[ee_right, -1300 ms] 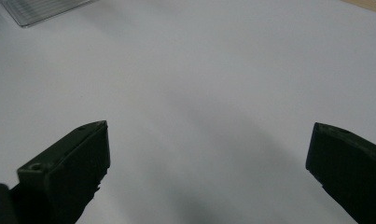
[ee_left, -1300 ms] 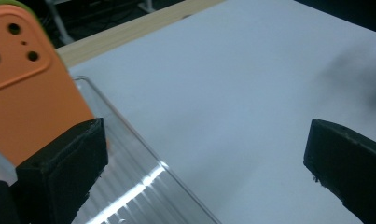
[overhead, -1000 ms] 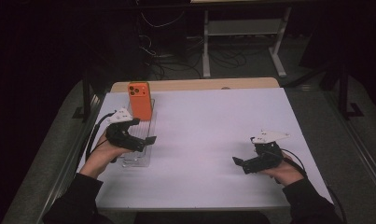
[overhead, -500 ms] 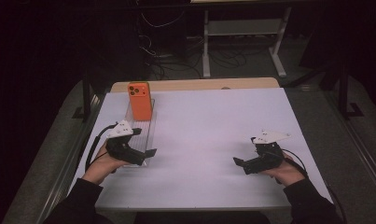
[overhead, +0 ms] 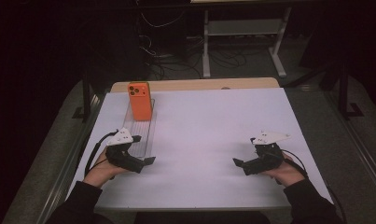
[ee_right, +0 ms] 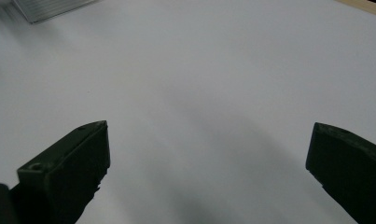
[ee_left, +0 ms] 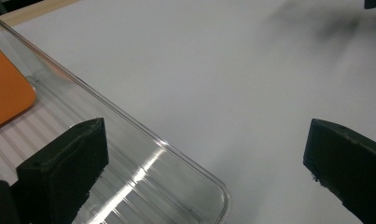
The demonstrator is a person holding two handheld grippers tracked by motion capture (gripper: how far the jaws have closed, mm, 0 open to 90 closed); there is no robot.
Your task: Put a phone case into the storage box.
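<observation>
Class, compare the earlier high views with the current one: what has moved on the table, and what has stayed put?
The left tool has drawn back toward the person, off the clear tray to its near end, jaws open and empty. The orange phone, the tray and the right tool stayed where they were.

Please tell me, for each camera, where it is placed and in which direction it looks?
High view: above the person's side, looking forward and down at the table; forearms and both grippers show.
Left gripper view: rides the left gripper, facing the clear tray and orange phone, both shared with the high view.
Right gripper view: rides the right gripper, facing bare table.
</observation>
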